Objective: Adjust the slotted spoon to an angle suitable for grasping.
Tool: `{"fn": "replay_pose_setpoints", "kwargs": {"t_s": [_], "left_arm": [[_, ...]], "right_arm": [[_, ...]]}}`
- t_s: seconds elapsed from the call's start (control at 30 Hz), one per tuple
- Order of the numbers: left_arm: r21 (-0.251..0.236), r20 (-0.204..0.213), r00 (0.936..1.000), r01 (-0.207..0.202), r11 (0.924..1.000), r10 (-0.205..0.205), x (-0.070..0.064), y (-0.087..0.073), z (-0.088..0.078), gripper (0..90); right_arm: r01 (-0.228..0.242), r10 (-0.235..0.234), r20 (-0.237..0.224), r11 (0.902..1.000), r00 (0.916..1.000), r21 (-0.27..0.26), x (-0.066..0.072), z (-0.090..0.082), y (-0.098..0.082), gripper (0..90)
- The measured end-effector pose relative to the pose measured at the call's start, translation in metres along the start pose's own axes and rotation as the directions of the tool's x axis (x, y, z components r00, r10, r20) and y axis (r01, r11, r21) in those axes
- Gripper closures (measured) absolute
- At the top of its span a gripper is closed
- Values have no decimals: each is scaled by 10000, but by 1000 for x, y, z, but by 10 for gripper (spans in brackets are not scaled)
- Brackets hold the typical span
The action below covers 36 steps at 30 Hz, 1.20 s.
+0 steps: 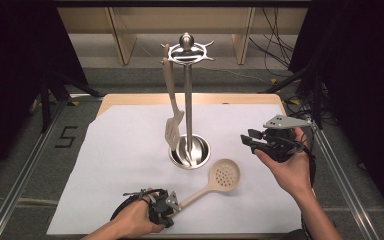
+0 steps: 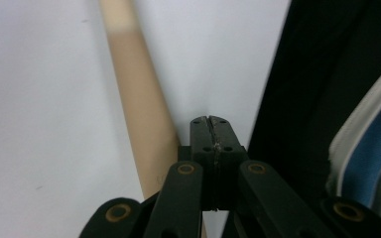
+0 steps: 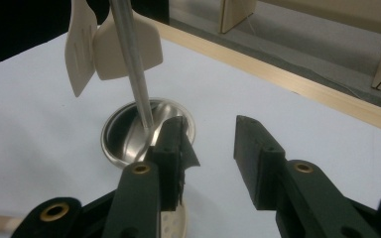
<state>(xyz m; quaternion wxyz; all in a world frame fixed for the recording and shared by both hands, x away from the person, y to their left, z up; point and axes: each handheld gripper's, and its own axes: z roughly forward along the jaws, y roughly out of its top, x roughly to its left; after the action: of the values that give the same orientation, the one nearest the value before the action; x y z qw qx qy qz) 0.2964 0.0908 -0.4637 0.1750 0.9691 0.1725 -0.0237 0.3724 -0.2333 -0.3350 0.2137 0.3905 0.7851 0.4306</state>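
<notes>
Resting: left gripper [image 1: 172, 204] closed beside spoon [image 1: 215, 181] handle (near edge), gripping nothing
Hovering: right gripper [image 1: 246, 138] wide, right of stand [image 1: 189, 100]

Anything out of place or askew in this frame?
One thing: the skimmer spoon lies flat on the white sheet instead of hanging on the rack like the spatula. The left gripper is shut beside its handle, not on it.

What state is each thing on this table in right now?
Skimmer spoon: flat on the white sheet, handle beside the left tool.
Left tool: shut, nothing between its jaws.
Right tool: open, empty.
Slotted spatula: hanging from the rack.
Rack: upright.
</notes>
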Motion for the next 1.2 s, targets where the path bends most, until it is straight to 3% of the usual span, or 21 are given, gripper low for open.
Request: {"fn": "replay_pose_setpoints", "kwargs": {"t_s": [0.1,0.2,0.23,0.33,0.4,0.43,0.47,0.5,0.57,0.63,0.67,0.73,0.83,0.87,0.93,1.0,1.03,1.07,1.13,1.17,1.2], "left_arm": [[205,-320,9994,105,9997,-98,8,-1,-2,896],[114,-455,9978,486,9988,-480,18,-3,-4,896],[64,-519,9971,561,9984,-557,22,-3,-4,895],[-36,-646,9936,923,9957,-924,34,-5,-6,896],[-135,-778,9904,1137,9934,-1145,41,-5,-7,895],[104,-794,9923,959,9953,-948,47,-6,-9,895],[-30,-828,9902,1122,9937,-1121,51,-6,-9,895],[-95,-896,9882,1240,9922,-1244,54,-6,-9,895],[-235,-993,9840,1465,9889,-1481,61,-7,-10,895],[-327,-1078,9807,1603,9865,-1630,69,-7,-11,895],[-405,-1123,9780,1723,9842,-1759,72,-7,-11,896],[-510,-1162,9743,1882,9808,-1930,77,-6,-11,895],[-646,-1258,9696,2030,9771,-2097,84,-5,-11,895],[-727,-1305,9678,2073,9756,-2154,85,-5,-10,895],[-917,-1378,9620,2247,9701,-2359,89,-5,-10,895],[-999,-1458,9601,2257,9691,-2386,92,-4,-9,895],[-980,-1480,9591,2284,9686,-2411,93,-3,-9,895],[-1084,-1473,9569,2358,9657,-2501,94,-2,-9,895],[-1205,-1612,9535,2372,9640,-2548,96,-2,-8,895],[-1231,-1573,9538,2383,9634,-2560,98,-1,-8,895],[-1335,-1643,9500,2452,9602,-2654,98,-2,-8,895]], "right_arm": [[2,-2,0,10000,10000,4,0,0,0,652],[78,-78,29,9999,10000,-74,-1,2,-1,652],[-216,216,24,9998,9998,-42,1,2,-1,652],[129,-129,-82,9999,9999,65,0,4,-1,652],[-40,41,-82,9999,10000,121,3,5,0,652],[102,-101,-119,9999,9999,72,3,7,-1,651],[53,-47,-203,9996,9998,290,4,6,0,651],[316,-312,-237,9994,9992,150,4,9,0,652],[215,-201,-301,9988,9993,443,7,10,0,652],[578,-557,-440,9971,9975,493,7,13,1,653],[312,-283,-445,9972,9986,673,10,14,0,653],[642,-596,-583,9946,9965,810,11,18,0,652],[571,-478,-790,9911,9957,1200,17,24,-2,652],[543,-413,-894,9875,9951,1481,20,26,-2,651],[1024,-845,-1062,9790,9907,1763,20,32,-3,647],[1000,-789,-1169,9772,9900,1874,26,39,-6,644],[1240,-969,-1329,9690,9864,2139,26,41,-6,643],[1313,-1039,-1370,9689,9851,2095,29,45,-8,643],[1684,-1339,-1584,9586,9782,2297,31,50,-9,642],[1757,-1352,-1715,9525,9759,2487,33,53,-10,642],[1722,-1281,-1769,9493,9759,2630,35,55,-10,642]]}}
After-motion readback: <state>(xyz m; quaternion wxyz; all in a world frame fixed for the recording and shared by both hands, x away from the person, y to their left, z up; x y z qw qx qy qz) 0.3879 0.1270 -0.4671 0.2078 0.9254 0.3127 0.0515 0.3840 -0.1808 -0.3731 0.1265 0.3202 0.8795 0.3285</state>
